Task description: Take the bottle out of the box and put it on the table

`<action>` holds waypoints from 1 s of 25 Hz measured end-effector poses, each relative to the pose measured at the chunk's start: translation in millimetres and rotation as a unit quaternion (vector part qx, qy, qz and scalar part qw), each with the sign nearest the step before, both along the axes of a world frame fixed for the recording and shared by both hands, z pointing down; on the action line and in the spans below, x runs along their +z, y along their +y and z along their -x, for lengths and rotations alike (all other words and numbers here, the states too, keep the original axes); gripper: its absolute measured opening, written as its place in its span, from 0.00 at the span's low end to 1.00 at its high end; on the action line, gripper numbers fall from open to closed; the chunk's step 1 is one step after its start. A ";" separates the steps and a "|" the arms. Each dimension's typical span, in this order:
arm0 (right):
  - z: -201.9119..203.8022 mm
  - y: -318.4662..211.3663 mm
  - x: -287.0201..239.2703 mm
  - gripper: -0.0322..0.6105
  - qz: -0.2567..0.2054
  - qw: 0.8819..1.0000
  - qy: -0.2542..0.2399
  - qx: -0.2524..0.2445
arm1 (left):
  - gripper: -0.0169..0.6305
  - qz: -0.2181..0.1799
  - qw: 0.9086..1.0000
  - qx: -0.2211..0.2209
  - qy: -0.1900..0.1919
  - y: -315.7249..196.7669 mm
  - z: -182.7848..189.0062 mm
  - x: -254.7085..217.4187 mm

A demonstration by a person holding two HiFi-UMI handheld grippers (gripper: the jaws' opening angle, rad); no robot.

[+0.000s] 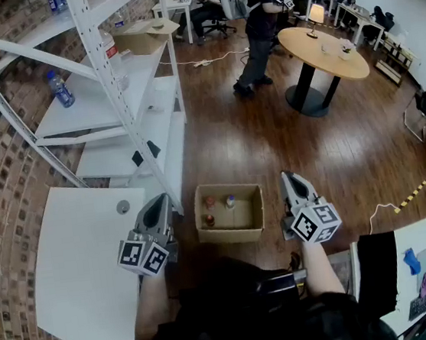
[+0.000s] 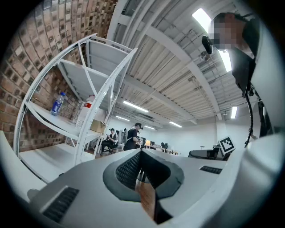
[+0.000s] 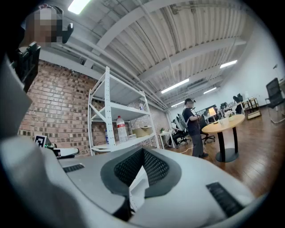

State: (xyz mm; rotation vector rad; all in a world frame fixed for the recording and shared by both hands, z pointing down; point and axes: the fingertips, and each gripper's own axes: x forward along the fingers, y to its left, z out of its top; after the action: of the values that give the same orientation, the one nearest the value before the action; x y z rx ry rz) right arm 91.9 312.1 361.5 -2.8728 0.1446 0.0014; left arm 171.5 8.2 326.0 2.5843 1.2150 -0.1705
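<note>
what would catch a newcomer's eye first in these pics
The open brown cardboard box on the wooden floor stands out, with a few small bottles inside. The left gripper and the right gripper flank it, both shut and empty. A white table lies to the left, below a white metal shelf rack.

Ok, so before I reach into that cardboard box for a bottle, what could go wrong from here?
The bottles sit close together in the box, so reaching for one may tip its neighbours. Both the left hand-held gripper and the right hand-held gripper are shut; going in that way would likely push a bottle over. The white table sits beside the shelf frame, which the carry could clip.
</note>
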 end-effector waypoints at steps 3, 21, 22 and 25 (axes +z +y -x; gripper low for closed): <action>0.4 -11.3 -8.0 0.06 0.000 1.000 0.010 0.007 | 0.02 0.000 1.000 0.004 -0.004 -7.3 0.4 -0.5; -25.6 -5.8 -21.2 0.06 0.019 0.999 0.017 0.028 | 0.02 -0.005 1.000 0.023 -0.021 5.4 -38.3 11.1; -29.7 -1.0 -22.5 0.06 0.023 0.999 0.018 0.023 | 0.02 -0.003 1.000 0.021 -0.019 10.4 -41.0 9.0; -41.5 18.9 -22.5 0.06 0.030 0.999 0.018 0.010 | 0.02 -0.006 1.000 0.013 -0.012 28.7 -47.2 4.2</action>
State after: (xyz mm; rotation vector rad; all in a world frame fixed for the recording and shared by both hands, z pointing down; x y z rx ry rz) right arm 133.4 331.0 339.0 -2.9349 0.1236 0.0548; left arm 218.6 36.9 330.2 2.5732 1.2435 -0.1267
